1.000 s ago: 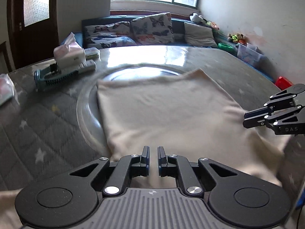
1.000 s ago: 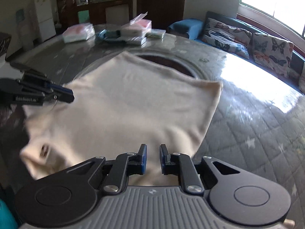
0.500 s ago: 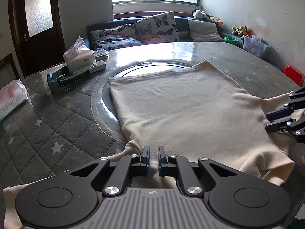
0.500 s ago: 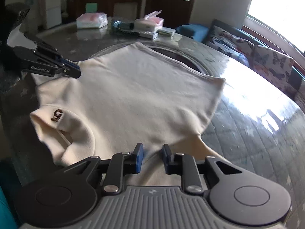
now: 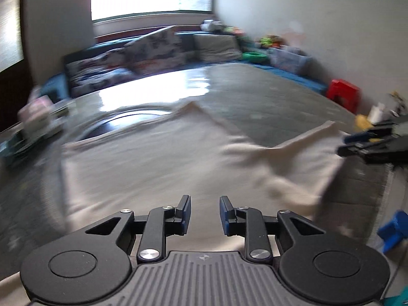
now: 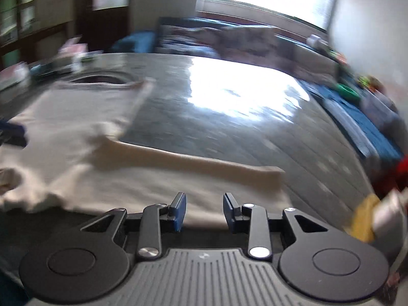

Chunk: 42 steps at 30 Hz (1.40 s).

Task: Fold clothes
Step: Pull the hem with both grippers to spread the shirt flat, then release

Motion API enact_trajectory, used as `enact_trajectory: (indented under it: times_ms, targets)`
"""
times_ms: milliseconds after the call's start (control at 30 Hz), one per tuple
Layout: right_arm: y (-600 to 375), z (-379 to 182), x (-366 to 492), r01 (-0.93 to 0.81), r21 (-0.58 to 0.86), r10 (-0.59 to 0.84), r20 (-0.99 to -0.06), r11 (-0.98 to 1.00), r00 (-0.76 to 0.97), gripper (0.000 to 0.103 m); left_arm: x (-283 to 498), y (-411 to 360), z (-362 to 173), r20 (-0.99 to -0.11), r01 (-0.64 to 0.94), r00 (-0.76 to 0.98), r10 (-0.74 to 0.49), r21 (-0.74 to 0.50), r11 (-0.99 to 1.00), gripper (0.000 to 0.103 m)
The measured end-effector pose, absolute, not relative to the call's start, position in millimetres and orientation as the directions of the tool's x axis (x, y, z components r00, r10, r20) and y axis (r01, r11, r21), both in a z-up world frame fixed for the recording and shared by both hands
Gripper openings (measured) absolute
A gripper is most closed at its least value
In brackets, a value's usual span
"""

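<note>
Left wrist view: left gripper point(image 5: 205, 214) jaws have just been opening, nothing between them.
Right gripper point(image 6: 204, 213): jaws likewise just been opening, empty.
Shirt point(image 5: 153, 158): spread on the table point(image 5: 267, 99), sleeve point(image 6: 199, 163) stretched sideways.
Advice: grip the sleeve's end, fold inward flat.
Containers: blurred bins by the wall, contents unreadable.

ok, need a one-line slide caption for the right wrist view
Right gripper, jaws just opened and empty, above a cream long-sleeved shirt spread on the grey quilted table, one sleeve outstretched.
</note>
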State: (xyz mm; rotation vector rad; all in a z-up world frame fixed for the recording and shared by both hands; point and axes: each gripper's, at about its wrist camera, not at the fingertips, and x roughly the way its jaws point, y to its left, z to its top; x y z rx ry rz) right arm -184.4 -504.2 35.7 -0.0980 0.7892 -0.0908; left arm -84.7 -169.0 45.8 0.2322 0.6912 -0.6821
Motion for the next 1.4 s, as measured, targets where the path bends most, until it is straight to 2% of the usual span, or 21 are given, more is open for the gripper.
enact_trajectory:
  times_ms: [233, 433, 533, 600, 867, 1033, 1100, 1233, 1267, 1400]
  targets:
    - [-552.3, 23.5, -190.1, 0.267, -0.079, -0.245, -0.694, 0.961, 0.677, 0.035, -105.9, -214.6, 37.9, -0.661, 0.749, 0.5, -0.559, 0.006, 0.662, 0.027]
    - [-568.7, 10.6, -181.1, 0.327, -0.036, -0.258, -0.697, 0.944, 0.669, 0.035, -110.3, -222.3, 28.1, -0.683, 0.768, 0.475, -0.555, 0.014, 0.64, 0.027]
    - [-570.5, 9.4, -176.4, 0.321, -0.048, -0.263, -0.691, 0.946, 0.674, 0.024, -109.8, -222.6, 24.2, -0.691, 0.77, 0.468, -0.551, 0.014, 0.637, 0.027]
    - [-571.0, 9.7, -171.4, 0.315, -0.067, -0.273, -0.687, 0.947, 0.674, 0.008, -109.4, -222.6, 22.0, -0.695, 0.772, 0.465, -0.548, 0.015, 0.636, 0.027]
    - [-584.2, 5.9, -146.0, 0.346, -0.173, -0.37, -0.658, 0.922, 0.656, 0.004, -113.4, -222.0, 18.9, -0.695, 0.777, 0.471, -0.543, 0.036, 0.628, 0.031]
    - [-591.0, 7.1, -155.8, 0.384, -0.095, -0.348, -0.654, 0.918, 0.671, 0.008, -112.5, -223.8, 18.9, -0.697, 0.779, 0.471, -0.541, 0.041, 0.625, 0.034]
    - [-592.0, 12.3, -165.6, 0.392, -0.053, -0.331, -0.647, 0.918, 0.687, 0.018, -112.0, -224.6, 19.1, -0.697, 0.781, 0.471, -0.542, 0.043, 0.624, 0.035]
    - [-596.1, 16.2, -177.0, 0.399, 0.038, -0.282, -0.646, 0.916, 0.709, 0.027, -109.5, -225.2, 20.4, -0.696, 0.775, 0.473, -0.54, 0.037, 0.631, 0.035]
    - [-597.3, 16.6, -179.3, 0.4, 0.062, -0.268, -0.646, 0.915, 0.714, 0.034, -108.9, -225.3, 20.9, -0.695, 0.773, 0.475, -0.54, 0.035, 0.633, 0.035]
    - [-599.5, 18.8, -182.8, 0.43, 0.104, -0.273, -0.633, 0.897, 0.724, 0.035, -108.8, -223.9, 21.8, -0.692, 0.767, 0.481, -0.539, 0.034, 0.641, 0.035]
